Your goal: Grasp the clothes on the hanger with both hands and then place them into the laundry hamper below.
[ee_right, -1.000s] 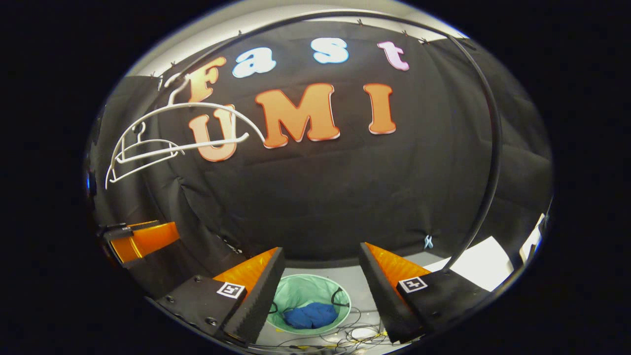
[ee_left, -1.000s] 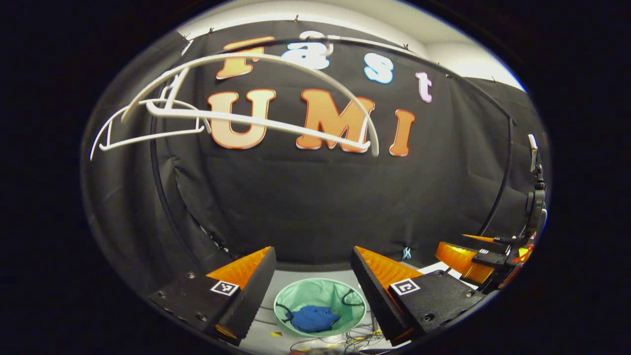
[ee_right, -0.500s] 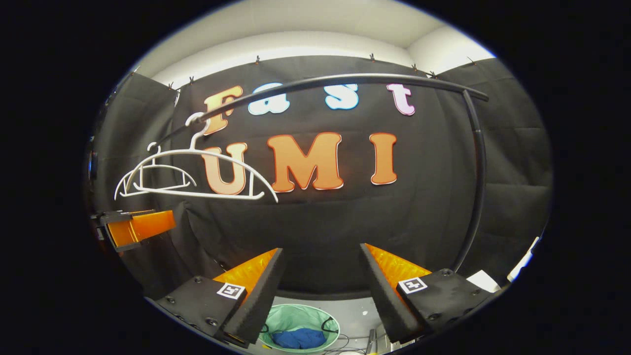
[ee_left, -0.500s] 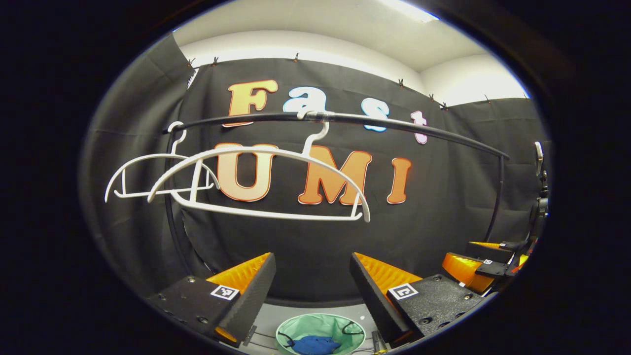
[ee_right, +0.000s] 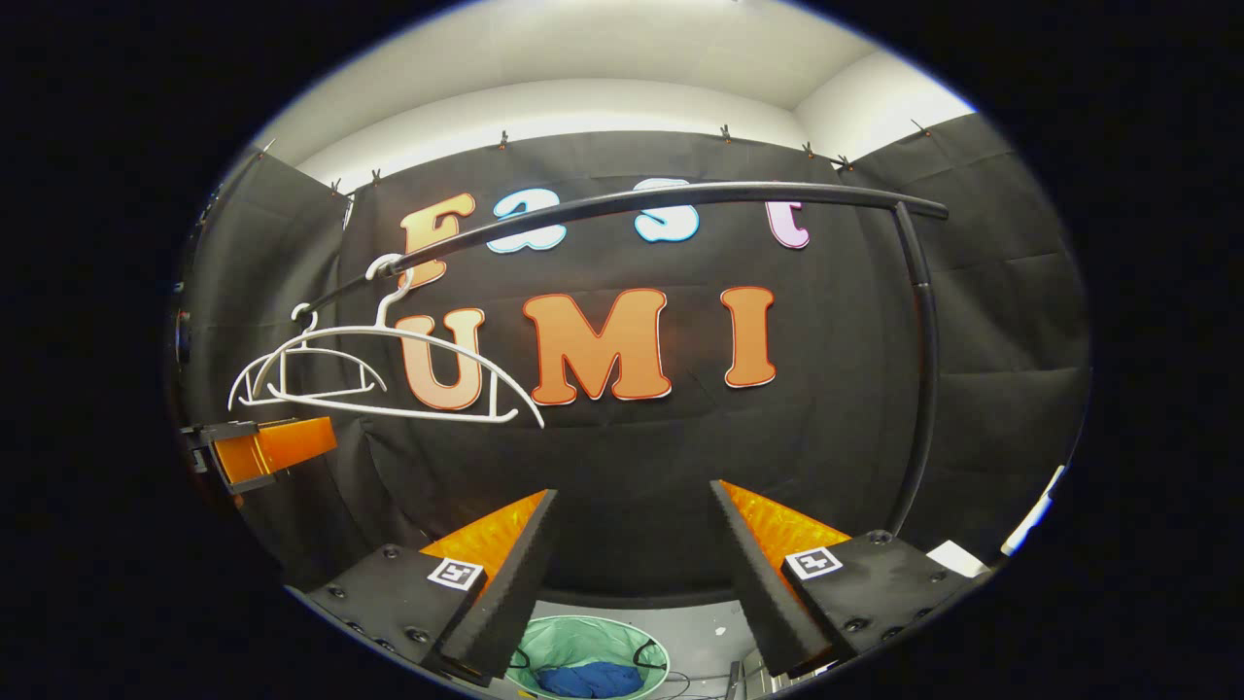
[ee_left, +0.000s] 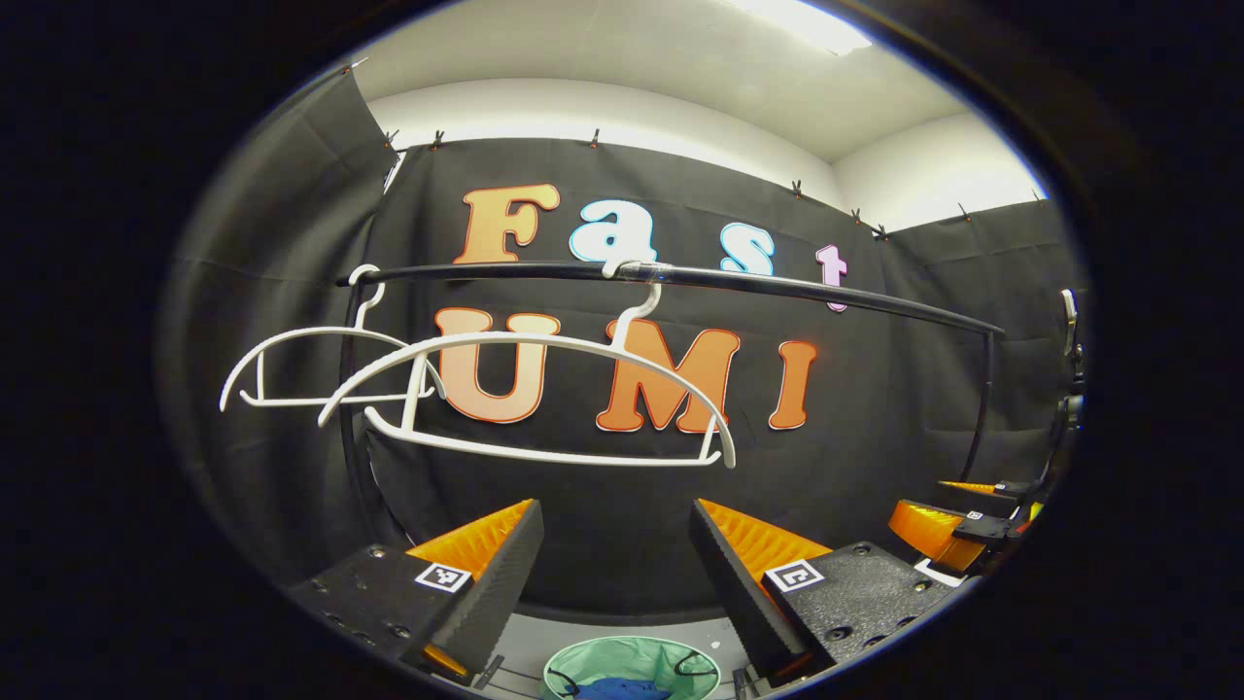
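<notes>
Your light comes from above: a bright ceiling panel [ee_left: 807, 21] blows out to white at the top of the left gripper view, and the pale ceiling band [ee_right: 544, 83] glows evenly in the right gripper view. The matte black cloth wall [ee_right: 622, 457] soaks up light and stays dim, with faint folds visible. Both views are sharp, with no motion blur. Fisheye distortion bends the thin black metal clothes rail [ee_left: 680, 277] into an arc, most strongly near the edges, where you lose detail to darkness. The white plastic hangers [ee_left: 530, 394] read crisply, without glare.
</notes>
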